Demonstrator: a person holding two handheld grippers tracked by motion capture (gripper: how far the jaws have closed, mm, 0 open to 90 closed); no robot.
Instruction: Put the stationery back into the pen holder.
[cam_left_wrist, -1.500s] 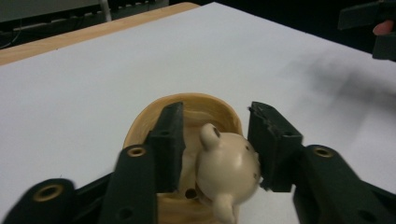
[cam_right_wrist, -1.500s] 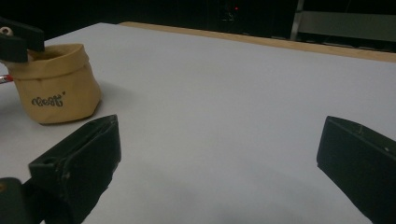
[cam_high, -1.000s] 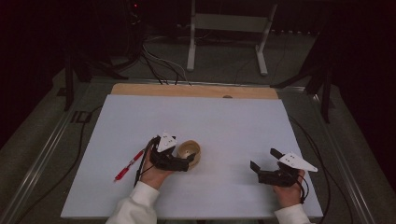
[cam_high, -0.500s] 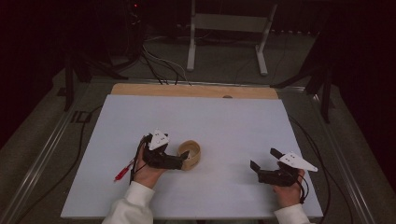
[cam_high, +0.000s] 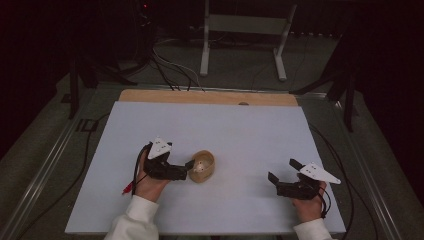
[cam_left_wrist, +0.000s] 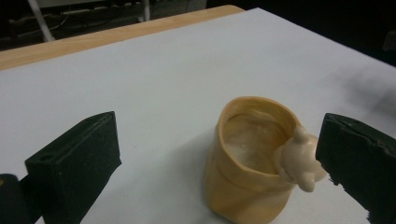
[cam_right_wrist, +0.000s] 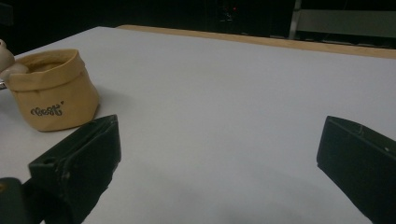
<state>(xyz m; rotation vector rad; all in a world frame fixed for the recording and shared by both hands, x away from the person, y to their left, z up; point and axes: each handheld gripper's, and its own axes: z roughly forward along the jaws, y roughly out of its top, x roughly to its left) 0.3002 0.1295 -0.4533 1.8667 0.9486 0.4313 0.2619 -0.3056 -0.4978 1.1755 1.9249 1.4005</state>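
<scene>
A small tan pot (cam_high: 202, 166) stands upright on the white tabletop (cam_high: 220, 125), with a pale little figure (cam_left_wrist: 299, 158) perched on its rim. My left gripper (cam_high: 188, 168) is open just left of the pot. In the left gripper view (cam_left_wrist: 217, 137) the pot (cam_left_wrist: 247, 186) sits between and slightly ahead of the jaws, with the right jaw close to the figure and no jaw pressing on it. My right gripper (cam_high: 283, 171) rests open near the front right of the table and holds nothing. In its own view (cam_right_wrist: 219, 154) the pot (cam_right_wrist: 53, 91) stands off to the left.
A red pen (cam_high: 126, 189) pokes out from under the left hand. A wooden strip (cam_high: 210, 97) runs along the table's far edge. Cables (cam_high: 165, 70) and a white stand (cam_high: 245, 30) lie on the dark floor beyond.
My left gripper has drawn back leftwards from the pot, and the hand now covers most of the red pen. The pot and my right gripper have stayed put.
</scene>
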